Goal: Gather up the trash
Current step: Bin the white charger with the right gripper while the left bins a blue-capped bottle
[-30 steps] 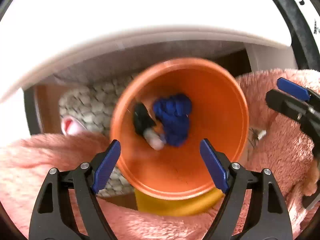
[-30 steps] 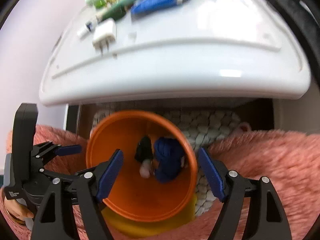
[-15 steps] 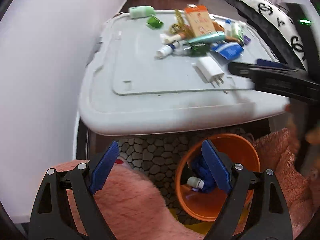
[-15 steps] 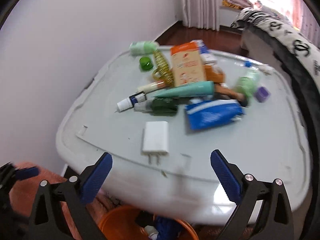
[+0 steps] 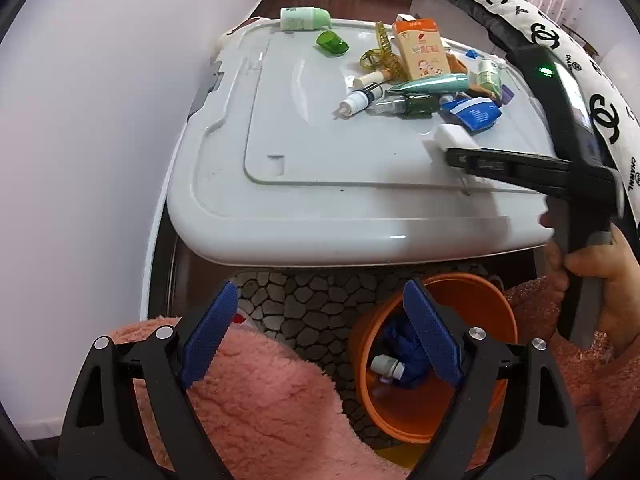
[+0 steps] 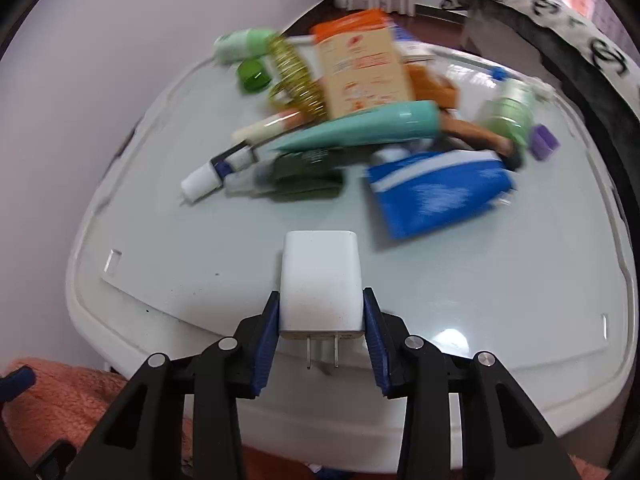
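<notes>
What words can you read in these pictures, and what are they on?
"CHANEL", with interlocked-C logos: on the black-and-white blanket.
Orange box: print too small to read in the left view, blurred in the right view.
Blue packet: white lines of print, unreadable.
Pale green bottle: label unreadable.
White charger: no text.

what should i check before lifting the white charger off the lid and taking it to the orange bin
1. Right tool pads on both sides of the white charger: ok.
2. Grip firmly closed: cannot tell.
3. Charger apart from the blue pouch: ok.
4. Orange bin open, below the lid edge: ok.
5. Left tool open, holding nothing: ok.
6. Left tool off the bin mouth: not ok.
</notes>
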### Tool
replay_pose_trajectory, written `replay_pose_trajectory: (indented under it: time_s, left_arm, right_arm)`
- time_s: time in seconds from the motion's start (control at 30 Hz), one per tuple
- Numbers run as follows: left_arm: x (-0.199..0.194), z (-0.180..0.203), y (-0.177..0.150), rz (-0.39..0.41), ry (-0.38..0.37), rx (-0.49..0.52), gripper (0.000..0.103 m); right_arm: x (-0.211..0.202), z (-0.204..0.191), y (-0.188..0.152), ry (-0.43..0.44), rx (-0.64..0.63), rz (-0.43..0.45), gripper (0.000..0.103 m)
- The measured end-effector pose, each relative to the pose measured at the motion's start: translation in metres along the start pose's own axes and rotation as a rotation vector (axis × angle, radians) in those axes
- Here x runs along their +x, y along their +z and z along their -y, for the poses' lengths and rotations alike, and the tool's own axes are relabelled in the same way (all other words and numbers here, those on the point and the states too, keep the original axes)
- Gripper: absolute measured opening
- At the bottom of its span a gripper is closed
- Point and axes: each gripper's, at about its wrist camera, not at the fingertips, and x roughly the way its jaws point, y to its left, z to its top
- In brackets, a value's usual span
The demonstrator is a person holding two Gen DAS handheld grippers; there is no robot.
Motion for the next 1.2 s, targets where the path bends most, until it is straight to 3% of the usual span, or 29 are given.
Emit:
replay_pose_trajectory:
  time_s: [0.2,0.47,0.6,0.7,0.77,0.97,1.07,1.1,1.13,1.2]
  left_arm:
    - [0.002,0.004,0.019,0.028,0.007,0.026,0.083]
    - [0.039,0.022,0.092,0.145,-0.031,0.153,0.083]
    - [0.087,0.027,0.129,0.076,0.052,0.197,0.083]
    - [0.115,0.026,0.149,0.024,0.024,0.197,0.083]
    - [0.132,0.032,0.157,0.002,0.055,0.232,0.083]
    - [0.153,0.037,0.169,-0.007,0.042,0.197,0.082]
    - [0.151,0.037,0.174,0.0,0.006,0.165,0.05]
    - [0.149,0.036,0.174,0.003,0.016,0.166,0.028]
    - [0.147,0.034,0.175,-0.005,0.02,0.16,0.023]
    - [0.142,0.028,0.172,-0.022,-0.032,0.13,0.023]
  right_arm:
    - [-0.054,0.038,-0.013,0.04,0.061,0.101,0.039]
    - [-0.136,0.061,-0.04,0.086,0.067,0.276,0.04]
    - [-0.154,0.065,-0.047,0.121,0.07,0.306,0.04]
    - [-0.157,0.067,-0.048,0.144,0.077,0.303,0.04]
    - [-0.158,0.071,-0.047,0.152,0.087,0.301,0.04]
    - [-0.156,0.079,-0.046,0.151,0.105,0.298,0.04]
    - [-0.155,0.083,-0.047,0.16,0.122,0.291,0.04]
    - [-0.155,0.084,-0.047,0.156,0.126,0.292,0.04]
    - [-0.154,0.084,-0.047,0.157,0.128,0.292,0.04]
    - [-0.154,0.085,-0.048,0.16,0.135,0.289,0.04]
